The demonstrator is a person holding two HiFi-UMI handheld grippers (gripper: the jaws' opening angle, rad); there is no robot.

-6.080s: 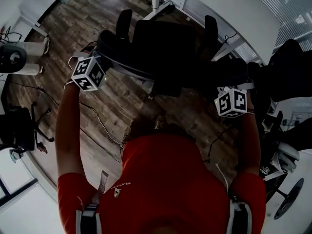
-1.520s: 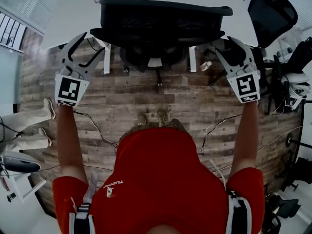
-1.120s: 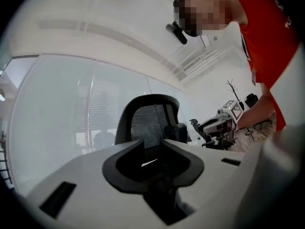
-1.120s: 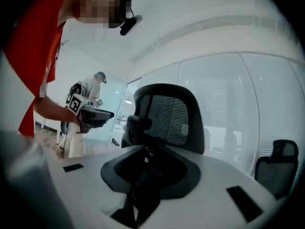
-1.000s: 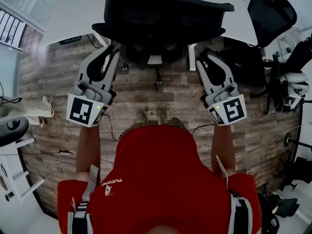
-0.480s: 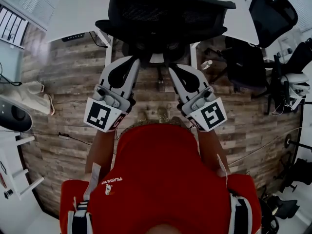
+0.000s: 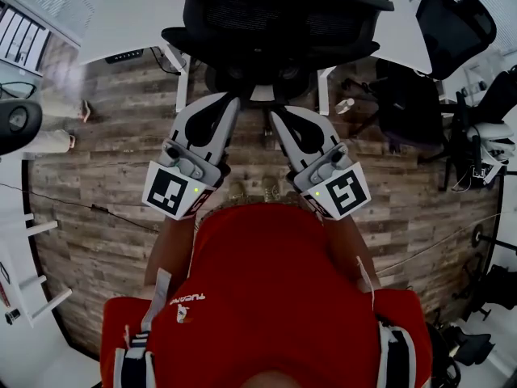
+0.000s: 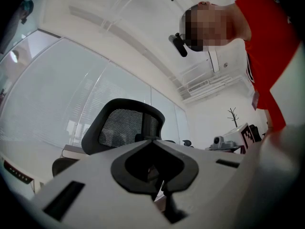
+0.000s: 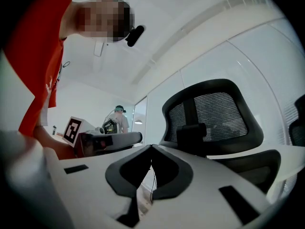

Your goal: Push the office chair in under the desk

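The black mesh-backed office chair (image 7: pixel 283 14) stands with its seat under the white desk (image 7: pixel 113 10), its back facing me. Both grippers are drawn in close to my chest, clear of the chair. The left gripper (image 7: pixel 233 99) is shut with nothing in it and points up at the chair's base. Beside it, the right gripper (image 7: pixel 274 113) is also shut and empty. In the left gripper view the chair back (image 8: pixel 125 125) rises beyond the closed left gripper (image 8: pixel 151 140). In the right gripper view the chair back (image 9: pixel 214 118) stands behind the closed right gripper (image 9: pixel 151 147).
A second black chair (image 7: pixel 452 18) and dark gear (image 7: pixel 412 103) stand at the right. White desk legs (image 7: pixel 182 87) flank the chair base. Cables trail over the wooden floor (image 7: pixel 105 184). Another person's feet (image 7: pixel 56 140) are at the left; a person (image 9: pixel 121 120) stands far off.
Both grippers have pulled back from the chair's sides toward my body and closed. The chair, earlier turned out on the floor, now sits tucked under the desk.
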